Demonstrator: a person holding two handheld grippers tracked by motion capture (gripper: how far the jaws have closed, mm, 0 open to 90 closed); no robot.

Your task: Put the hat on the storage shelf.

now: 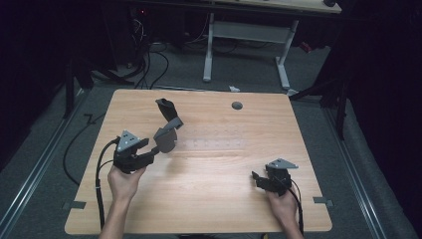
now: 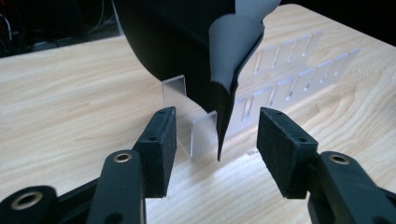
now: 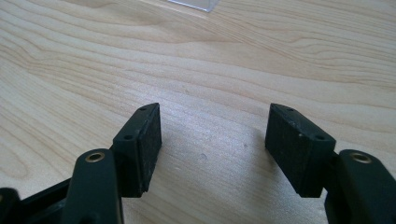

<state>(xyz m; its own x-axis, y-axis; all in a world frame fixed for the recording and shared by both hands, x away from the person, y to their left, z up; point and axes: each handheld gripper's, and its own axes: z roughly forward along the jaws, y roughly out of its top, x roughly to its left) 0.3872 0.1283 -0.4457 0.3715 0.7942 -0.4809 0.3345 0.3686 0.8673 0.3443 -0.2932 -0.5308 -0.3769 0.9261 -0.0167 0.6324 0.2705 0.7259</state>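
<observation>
Between the open left claw (image 2: 217, 135) stands the black sleeve (image 2: 224, 84), untouched.

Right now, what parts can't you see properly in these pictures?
- Black and grey sheet: its top is cut off by the left gripper view's upper edge.
- Clear slotted rack: faint against the wood in the high view; slots too small to count.
- Clear piece: cut off by the right gripper view's top edge.

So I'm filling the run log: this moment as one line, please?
left tongs: open, astride dark folded piece | piece: propped in clear slotted rack | right tongs: open, over table
</observation>
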